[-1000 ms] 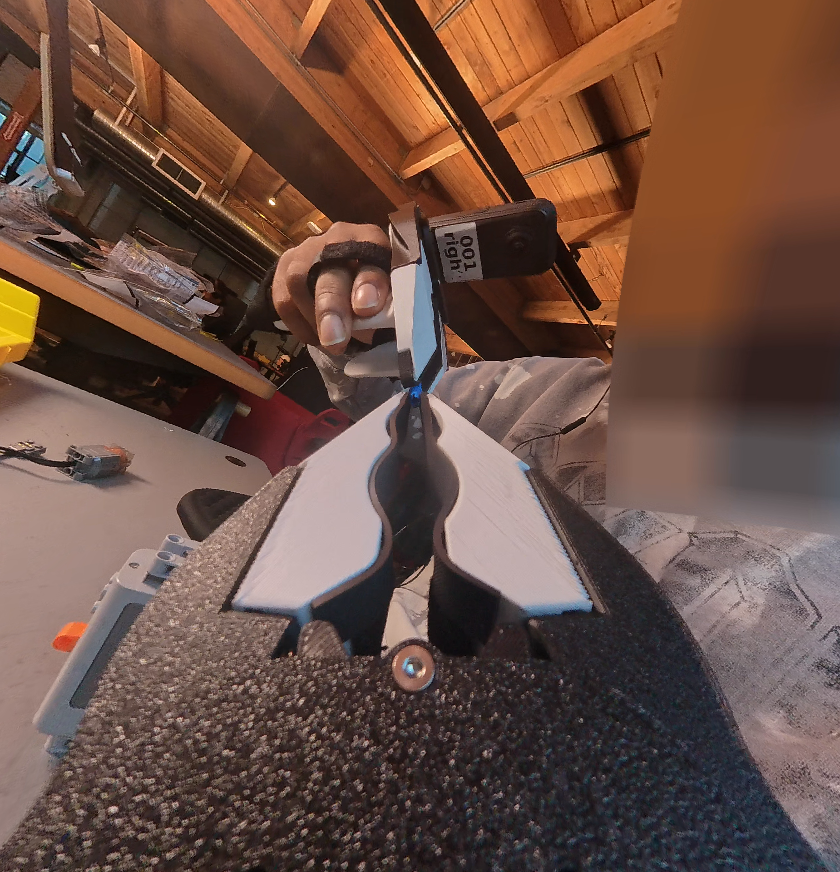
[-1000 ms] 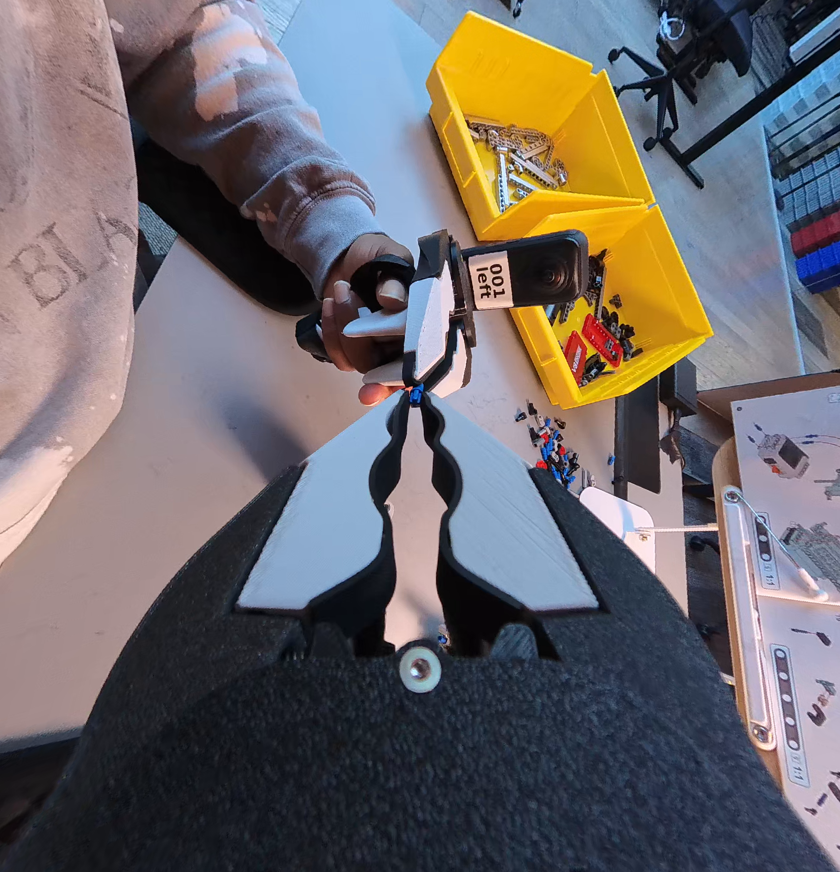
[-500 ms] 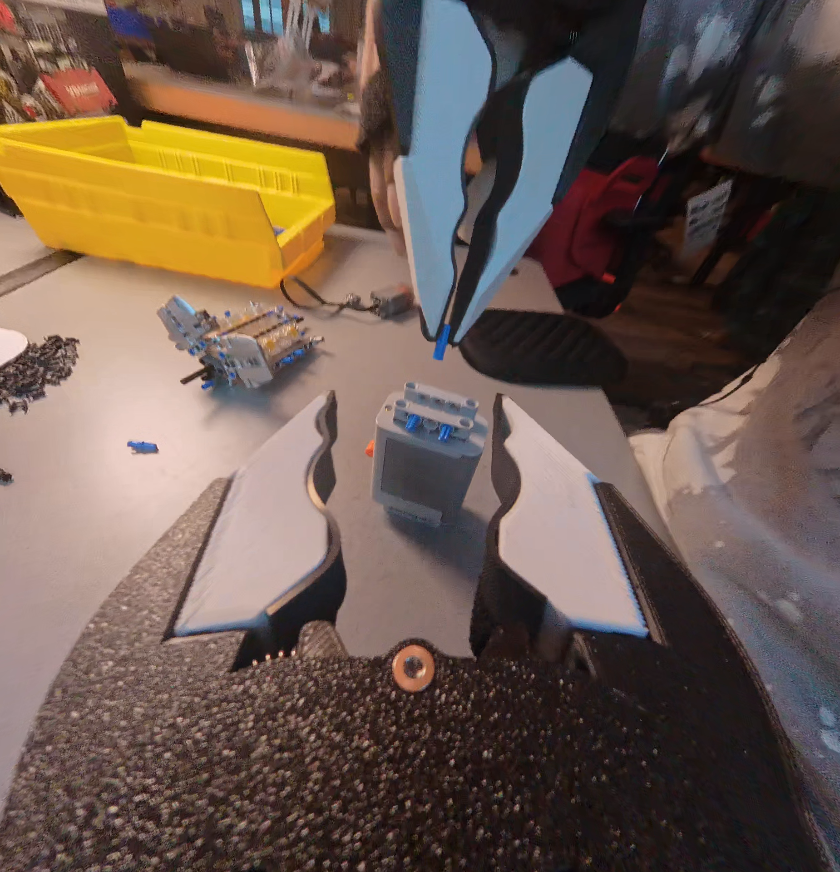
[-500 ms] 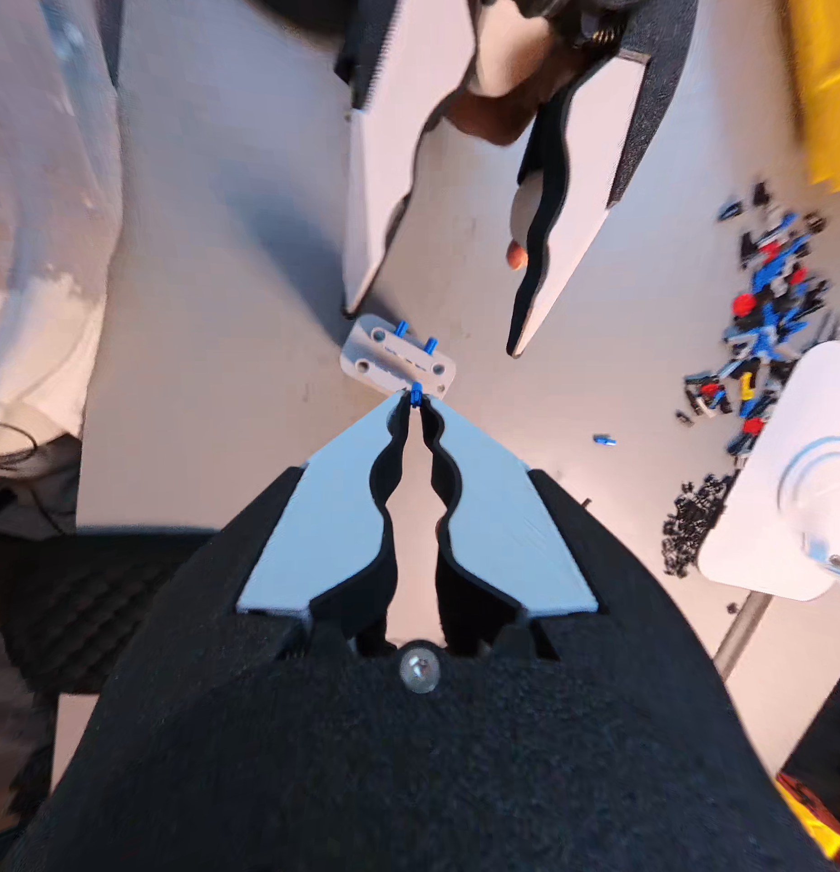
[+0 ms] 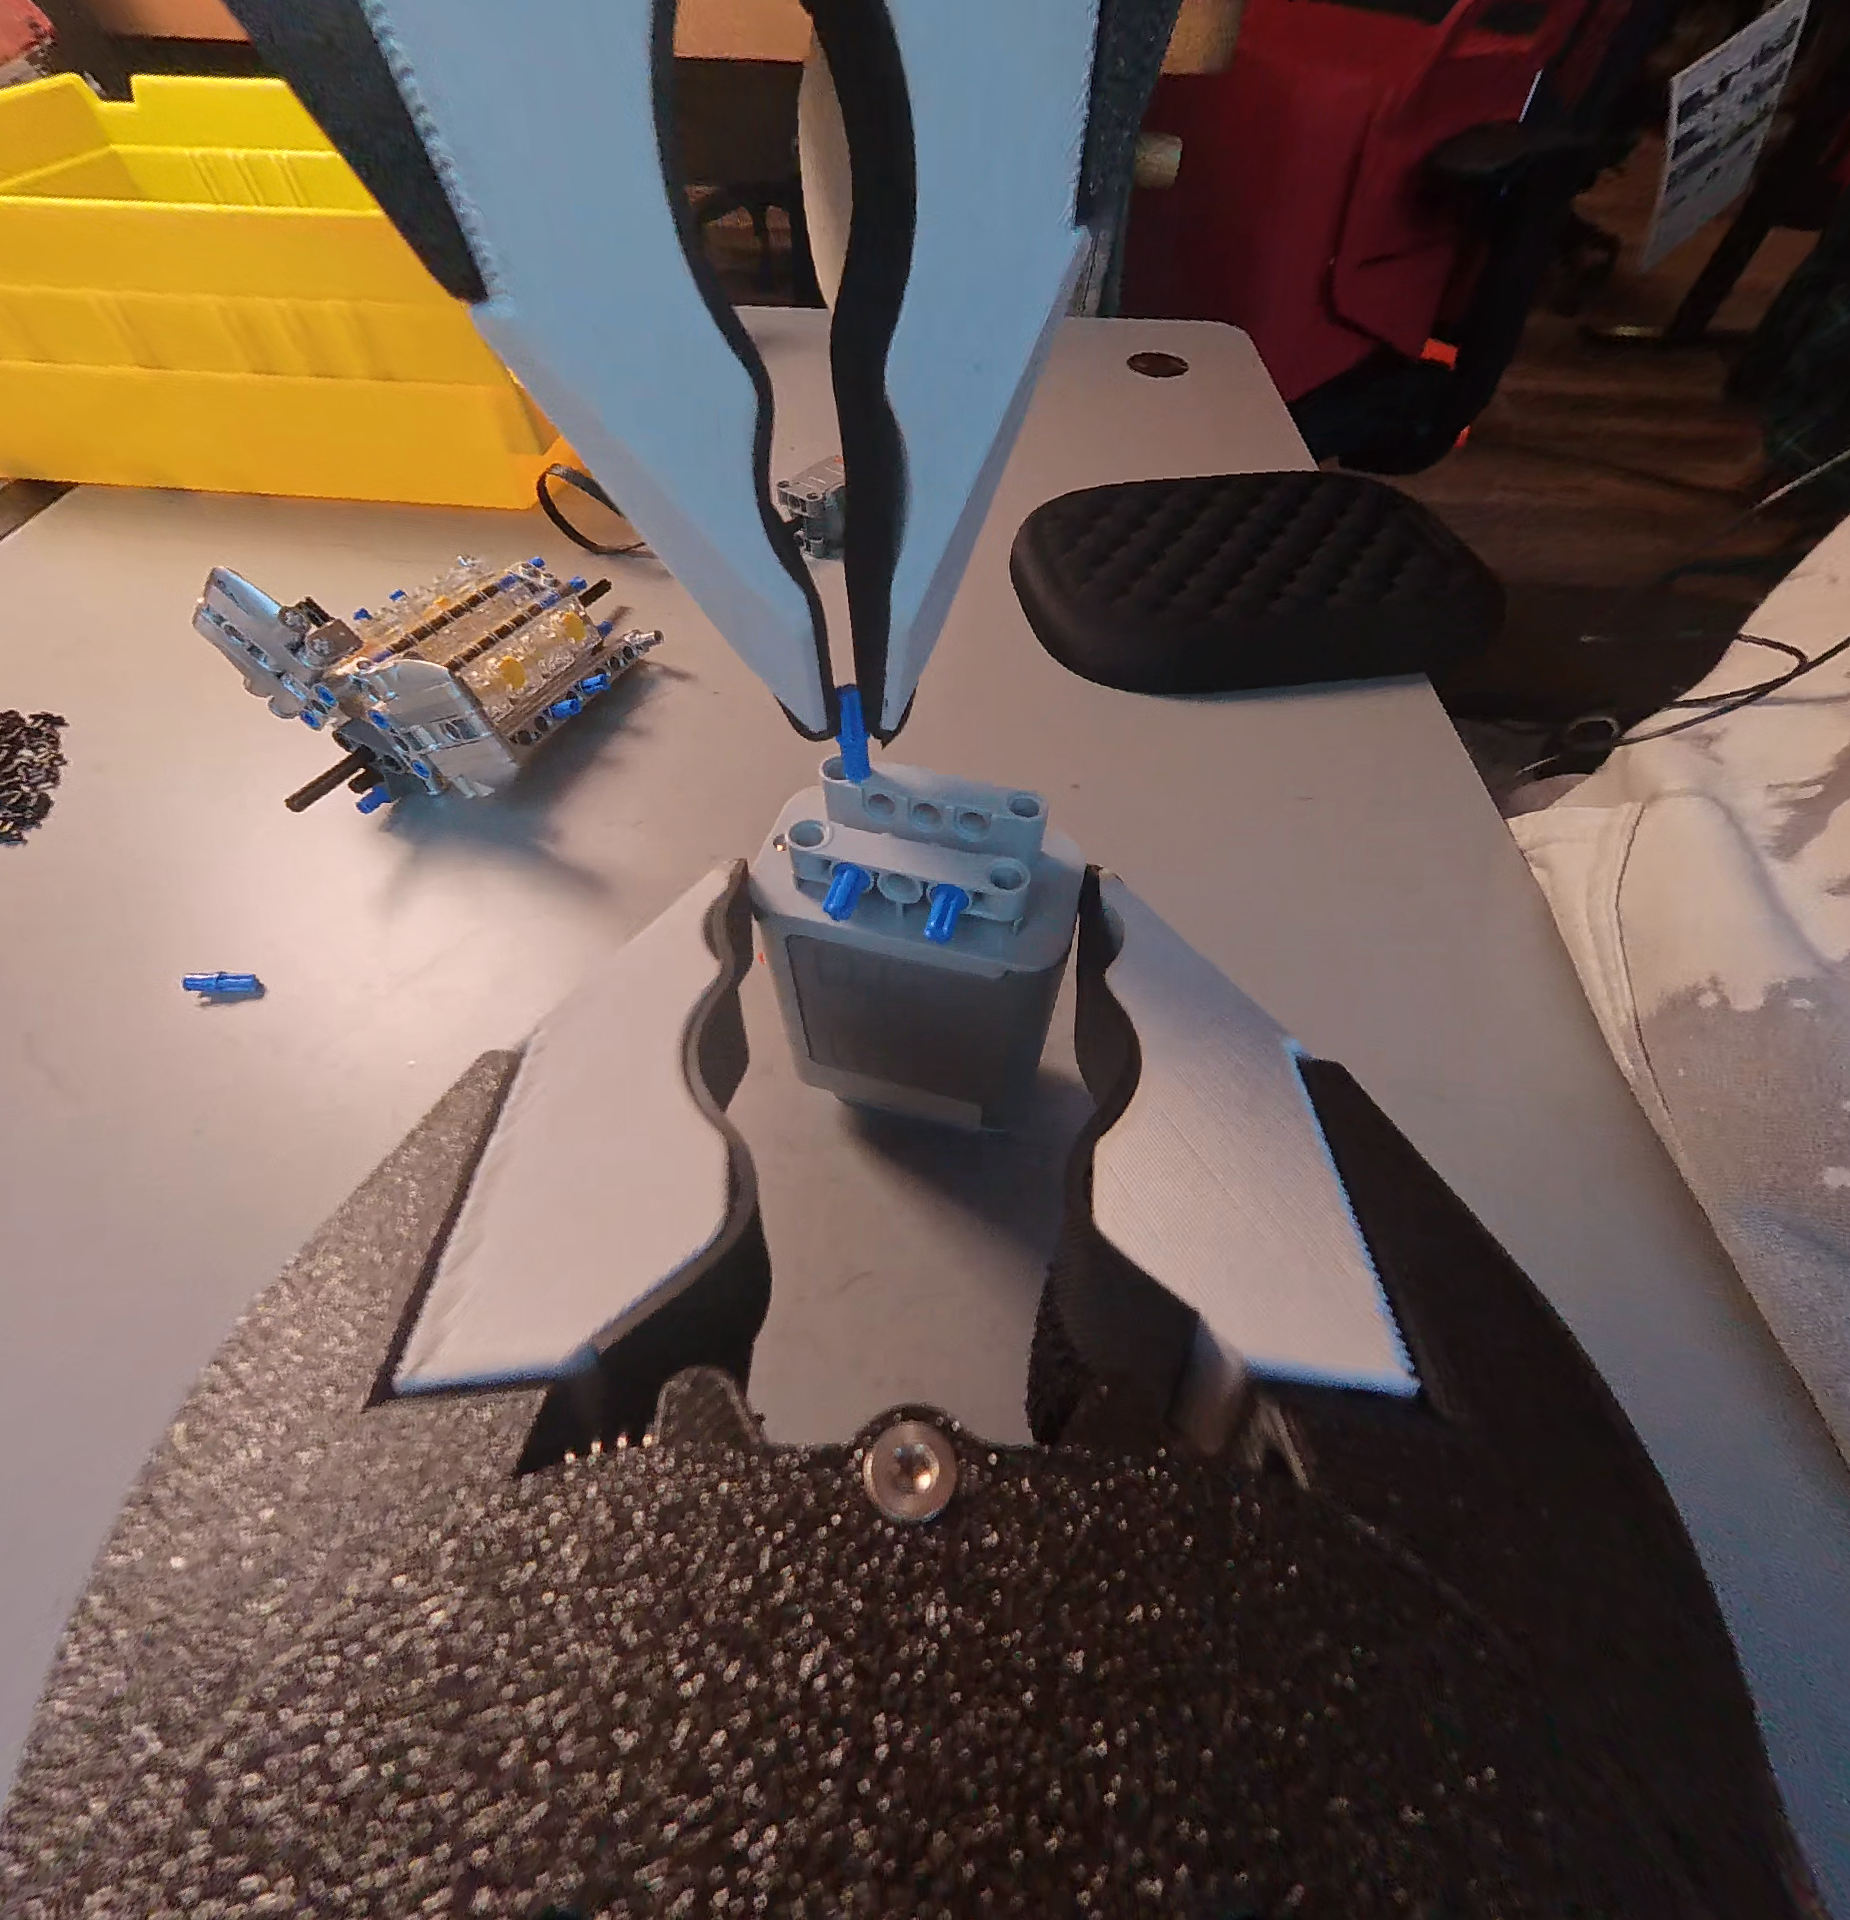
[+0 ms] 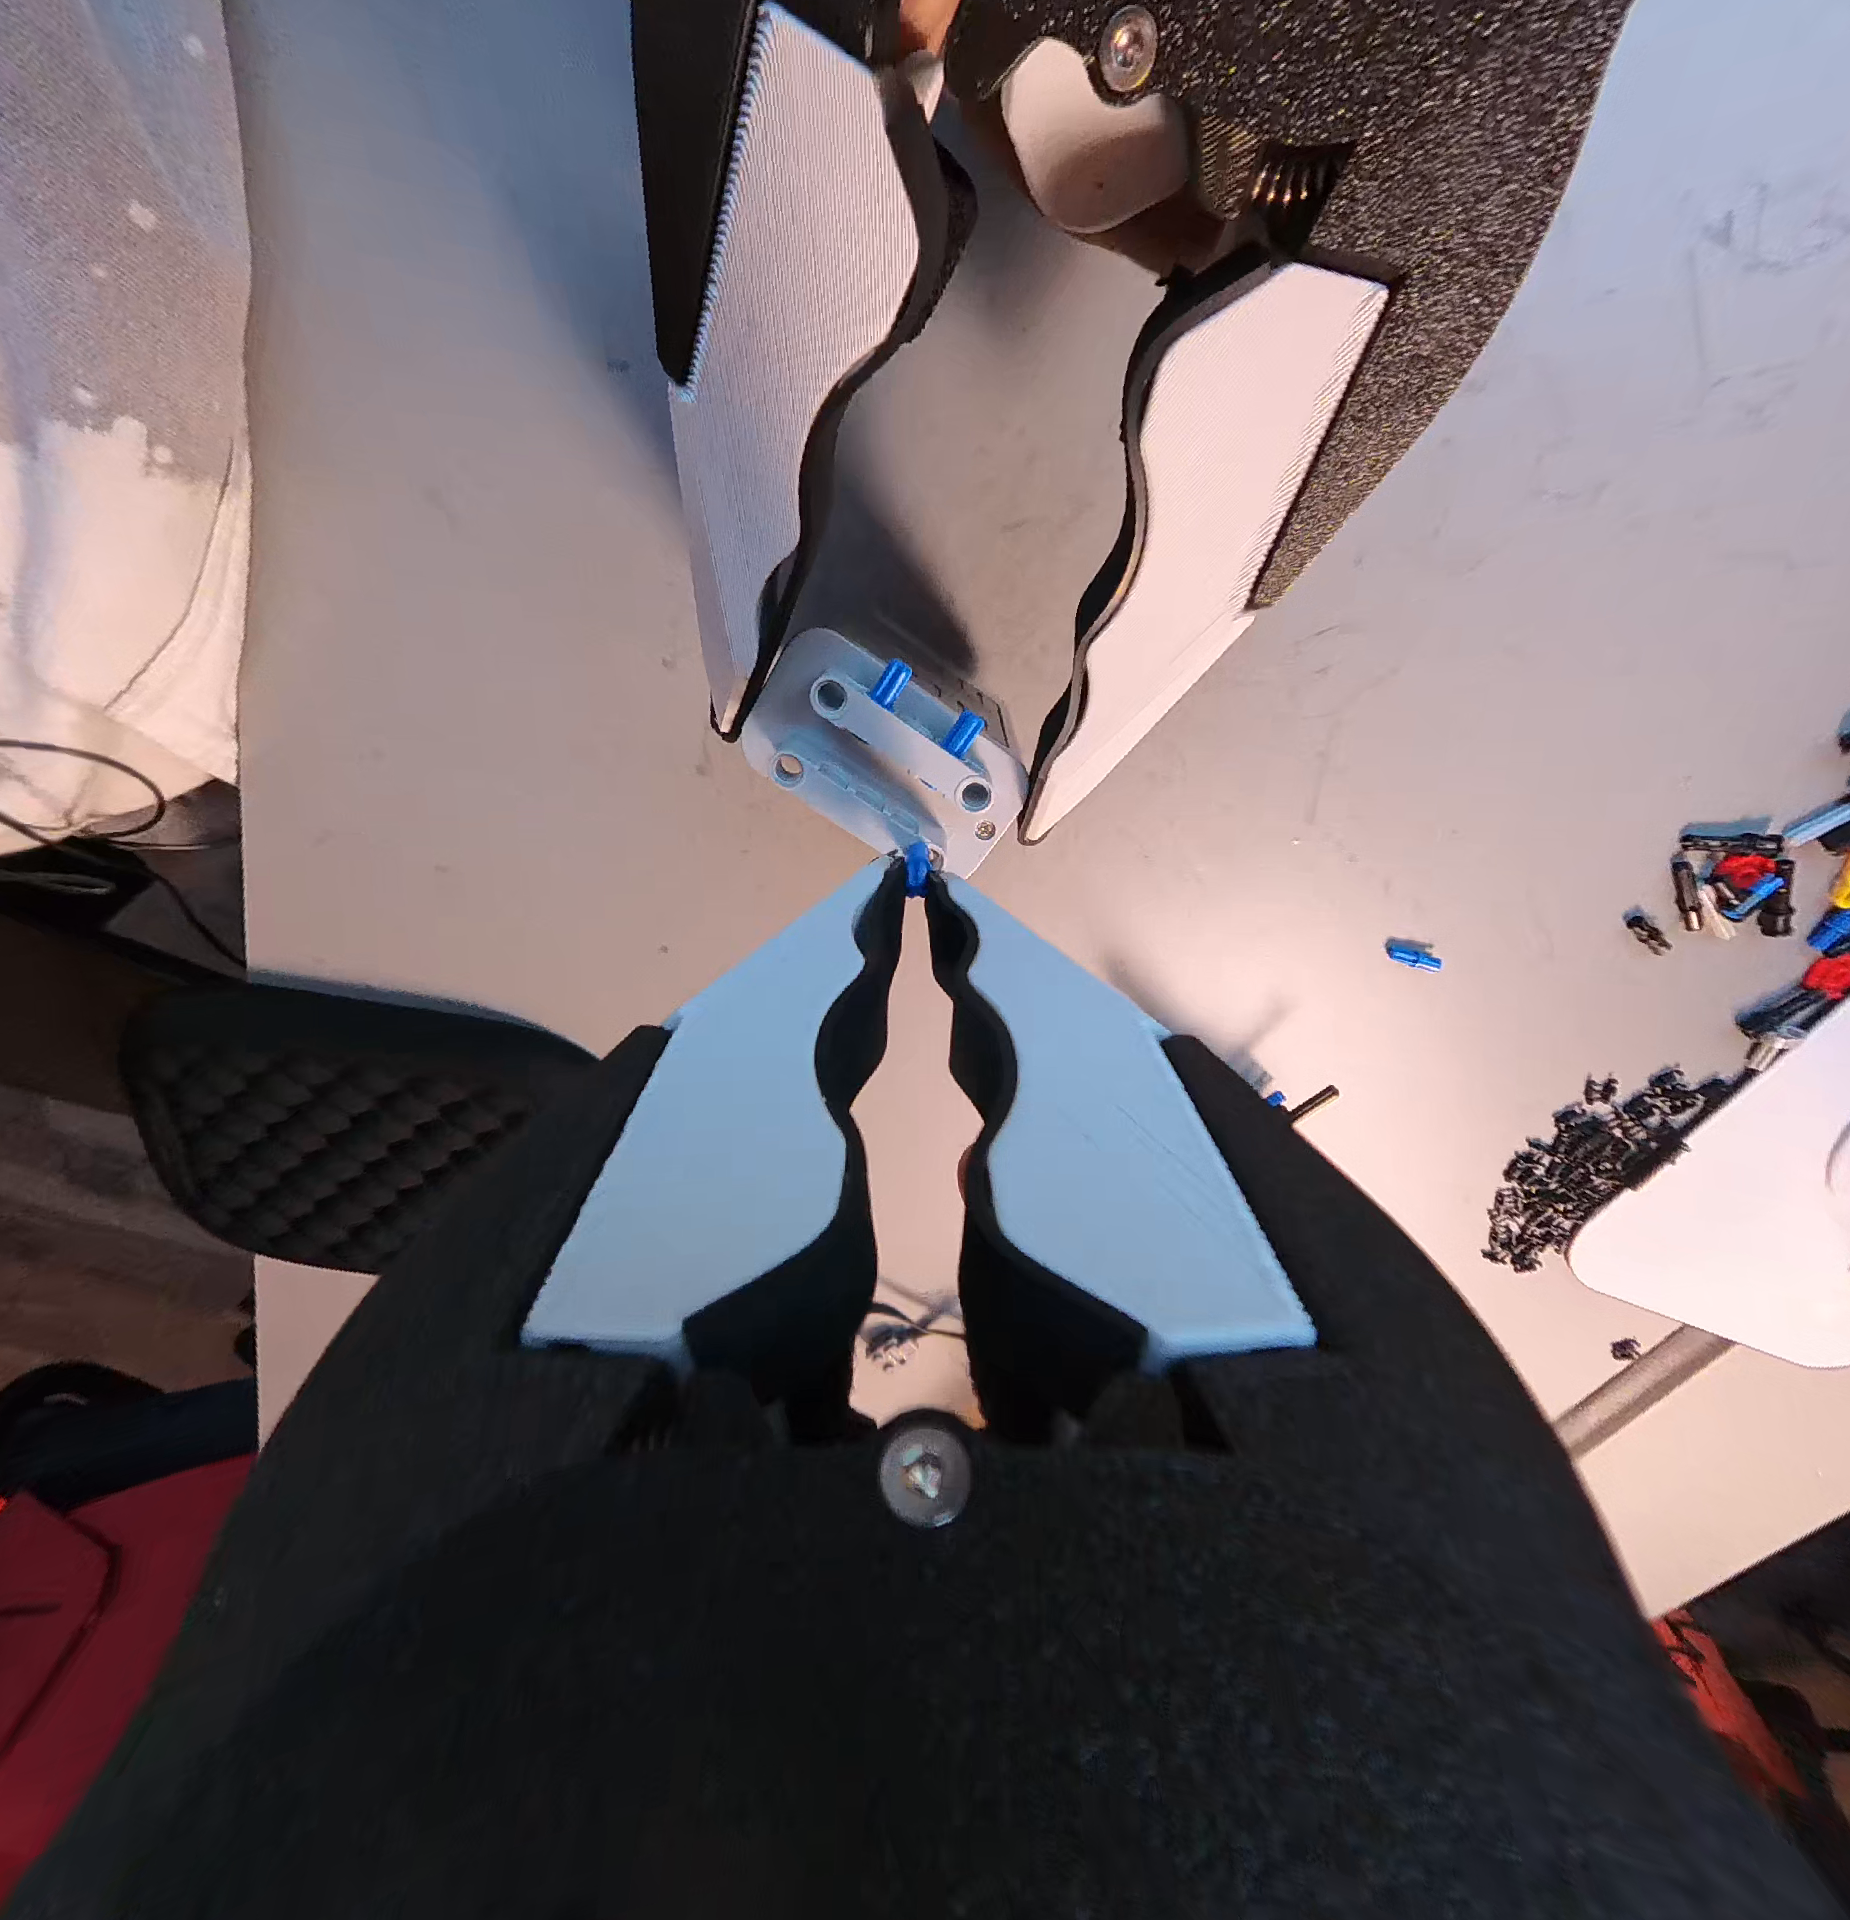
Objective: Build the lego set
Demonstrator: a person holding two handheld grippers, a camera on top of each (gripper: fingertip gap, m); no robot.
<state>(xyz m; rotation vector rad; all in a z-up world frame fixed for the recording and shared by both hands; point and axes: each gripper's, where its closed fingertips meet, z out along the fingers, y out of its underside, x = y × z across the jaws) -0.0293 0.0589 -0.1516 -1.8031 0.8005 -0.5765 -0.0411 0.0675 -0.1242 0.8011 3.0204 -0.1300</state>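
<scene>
A grey battery-box block (image 5: 905,1018) stands upright on the grey table (image 5: 277,1143). It carries two grey holed beams on top; the front beam (image 5: 905,894) has two blue pins in it. My left gripper (image 5: 913,883) is shut on the block, one finger against each side; it also shows in the right wrist view (image 6: 869,779). My right gripper (image 6: 913,868) comes down from above (image 5: 848,717), shut on a blue pin (image 5: 851,743). The pin's lower end sits at the end hole of the rear beam (image 5: 942,816).
A partly built grey model (image 5: 433,675) lies to the left, yellow bins (image 5: 225,343) behind it. A loose blue pin (image 5: 220,985) lies on the table. Heaps of black (image 6: 1586,1153) and coloured parts (image 6: 1773,894) lie by a white stand base (image 6: 1731,1195). A black chair armrest (image 5: 1253,582) is past the table edge. My two grippers' fingertips are within a few centimetres of each other.
My left gripper swung down from mid-air, opened, then closed on the grey block. My right gripper came down with the blue pin to the rear beam's end hole.
</scene>
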